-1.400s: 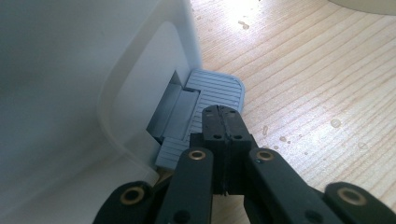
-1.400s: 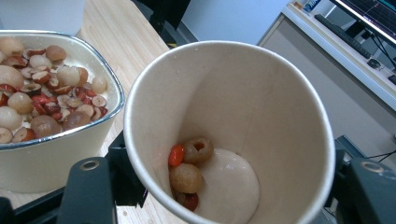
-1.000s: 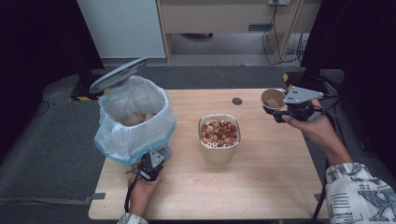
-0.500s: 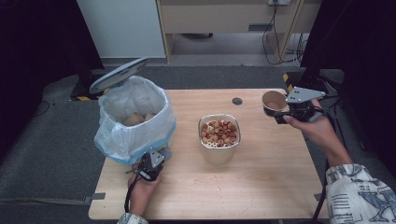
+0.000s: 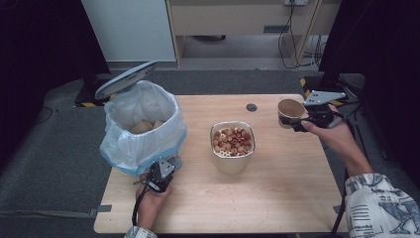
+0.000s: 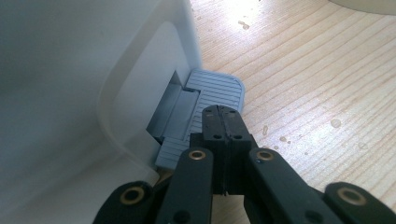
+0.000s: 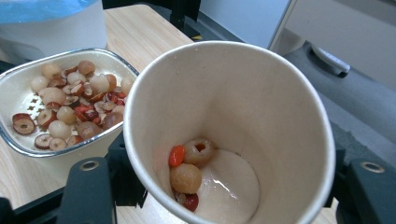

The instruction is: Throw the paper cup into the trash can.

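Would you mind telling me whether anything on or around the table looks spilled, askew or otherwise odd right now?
A few droplets and crumbs dot the wooden table beside the bin's pedal. The paper cup in the right claw is tilted, with a few leftover pieces and liquid at its bottom. Nothing looks damaged.

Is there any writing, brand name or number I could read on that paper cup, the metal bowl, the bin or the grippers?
None: no readable word, number or brand shows.
Paper cup: plain inside and on its rim.
Metal bowl: bare metal.
Bin: a plain white liner, and a ribbed grey pedal without letters.
Left gripper and right gripper: black, unmarked.
Yellow-black striped tape on the floor: a pattern, no text.
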Demonstrator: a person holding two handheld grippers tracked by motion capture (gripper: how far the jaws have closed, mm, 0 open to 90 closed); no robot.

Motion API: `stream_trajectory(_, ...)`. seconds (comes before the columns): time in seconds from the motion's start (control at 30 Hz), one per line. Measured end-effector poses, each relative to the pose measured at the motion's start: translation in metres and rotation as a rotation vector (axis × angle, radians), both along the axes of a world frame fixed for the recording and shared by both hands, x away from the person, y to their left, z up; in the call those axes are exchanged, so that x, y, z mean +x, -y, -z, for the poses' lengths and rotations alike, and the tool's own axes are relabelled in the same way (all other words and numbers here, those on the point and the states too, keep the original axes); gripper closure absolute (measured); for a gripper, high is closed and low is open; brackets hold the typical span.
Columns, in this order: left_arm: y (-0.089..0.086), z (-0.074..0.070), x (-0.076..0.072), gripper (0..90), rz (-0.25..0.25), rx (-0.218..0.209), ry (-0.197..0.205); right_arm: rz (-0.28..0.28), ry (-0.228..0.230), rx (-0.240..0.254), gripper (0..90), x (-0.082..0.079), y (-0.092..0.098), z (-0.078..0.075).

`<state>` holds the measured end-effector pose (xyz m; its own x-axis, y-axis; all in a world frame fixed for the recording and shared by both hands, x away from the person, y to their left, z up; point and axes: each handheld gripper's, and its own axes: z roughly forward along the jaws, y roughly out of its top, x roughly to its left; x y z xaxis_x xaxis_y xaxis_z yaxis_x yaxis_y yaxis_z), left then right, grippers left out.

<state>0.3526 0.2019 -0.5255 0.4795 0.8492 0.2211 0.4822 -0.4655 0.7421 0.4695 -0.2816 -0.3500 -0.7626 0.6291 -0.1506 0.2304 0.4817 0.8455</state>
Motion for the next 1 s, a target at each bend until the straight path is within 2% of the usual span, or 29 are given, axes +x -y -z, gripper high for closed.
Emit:
stream_trajectory(0.07,0.0,0.0,0.0,89.3,0.0,0.0,0.0,0.0,-0.008,0.005,32.7,0.001,0.0,0.0)
stream_trajectory(0.1,0.0,0.0,0.0,89.3,0.0,-0.001,-0.001,-0.004,-0.028,0.022,32.6,0.002,0.001,0.001)
stream_trajectory(0.37,0.0,0.0,0.0,89.2,0.0,-0.001,0.0,-0.011,-0.093,0.063,32.5,0.008,0.003,0.003)
stream_trajectory(0.57,0.0,0.0,0.0,89.2,0.0,-0.001,0.001,-0.029,-0.142,0.097,32.5,0.011,-0.002,0.001)
stream_trajectory(1.0,0.0,0.0,0.0,89.3,-0.001,0.0,0.002,-0.054,-0.164,0.101,32.6,0.015,-0.023,-0.01)
